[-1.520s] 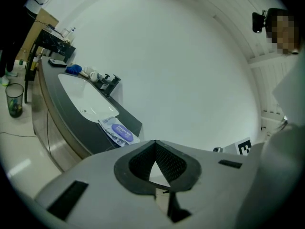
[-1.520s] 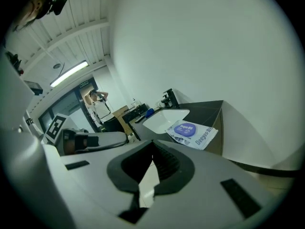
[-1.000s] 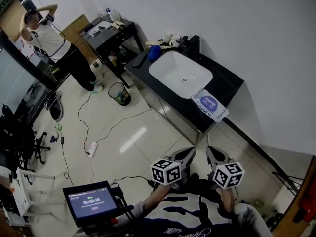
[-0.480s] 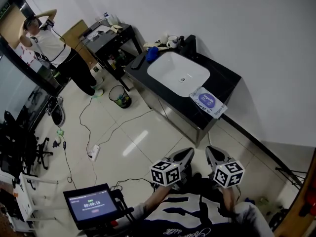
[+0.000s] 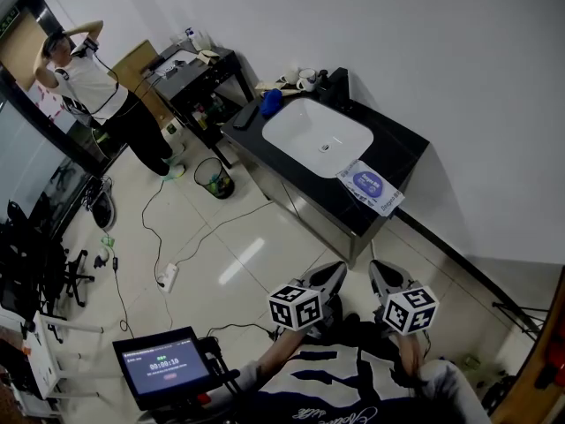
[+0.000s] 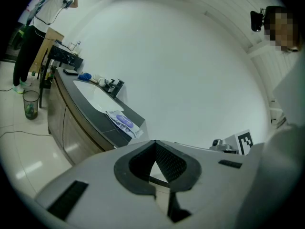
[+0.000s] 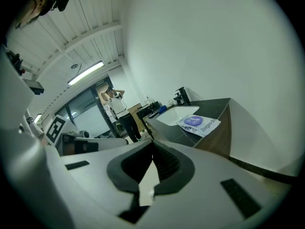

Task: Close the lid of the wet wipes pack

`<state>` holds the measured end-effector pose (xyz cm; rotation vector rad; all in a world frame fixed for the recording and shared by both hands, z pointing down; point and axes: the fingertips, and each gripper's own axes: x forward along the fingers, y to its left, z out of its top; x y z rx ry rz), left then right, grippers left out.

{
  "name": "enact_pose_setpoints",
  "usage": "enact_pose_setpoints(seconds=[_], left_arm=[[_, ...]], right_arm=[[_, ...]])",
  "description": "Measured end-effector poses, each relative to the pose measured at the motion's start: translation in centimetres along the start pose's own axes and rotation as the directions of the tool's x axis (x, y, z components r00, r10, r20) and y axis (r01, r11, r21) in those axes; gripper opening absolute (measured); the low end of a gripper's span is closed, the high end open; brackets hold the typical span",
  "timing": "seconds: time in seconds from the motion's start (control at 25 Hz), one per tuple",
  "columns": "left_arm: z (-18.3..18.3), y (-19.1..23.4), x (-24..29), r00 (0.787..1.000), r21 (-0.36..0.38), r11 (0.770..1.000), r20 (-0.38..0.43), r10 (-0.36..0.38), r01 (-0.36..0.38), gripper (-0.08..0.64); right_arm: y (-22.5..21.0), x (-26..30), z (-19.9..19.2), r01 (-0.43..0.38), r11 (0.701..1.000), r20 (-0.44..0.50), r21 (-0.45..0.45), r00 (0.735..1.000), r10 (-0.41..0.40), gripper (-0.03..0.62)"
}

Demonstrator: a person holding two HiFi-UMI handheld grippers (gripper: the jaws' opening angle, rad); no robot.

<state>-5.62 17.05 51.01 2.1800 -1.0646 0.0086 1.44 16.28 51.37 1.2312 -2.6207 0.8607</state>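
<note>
On the black counter (image 5: 402, 148), just to the right of the white sink (image 5: 318, 137), lies the wet wipes pack (image 5: 371, 186). It sits flat near the counter's front corner, with its blue oval facing up. It is too small in every view for you to tell if the lid is up or down.

Your left gripper (image 5: 334, 275) and right gripper (image 5: 381, 274) are both low, close to your body and well apart from the pack. Each claw is pinched together at the tips, with nothing between them.

So this could be you on your way to the pack with the lid open. It could also be you standing back with the lid already pressed down. Either way, no claw can reach the lid from where you stand.

Count them: one pack, one sink, one counter and two grippers. You can also see one bin (image 5: 213, 167) on the floor and one other person (image 5: 93, 82) far off.
</note>
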Motion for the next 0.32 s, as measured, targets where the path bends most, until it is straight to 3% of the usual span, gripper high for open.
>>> enact_pose_setpoints(seconds=[0.32], left_arm=[[0.34,-0.28,0.81,1.0,0.018,1.0,-0.015,-0.005,0.005,0.0]], right_arm=[[-0.76,-0.15,0.77,0.01,1.0,0.014,0.003,1.0,-0.01,0.0]])
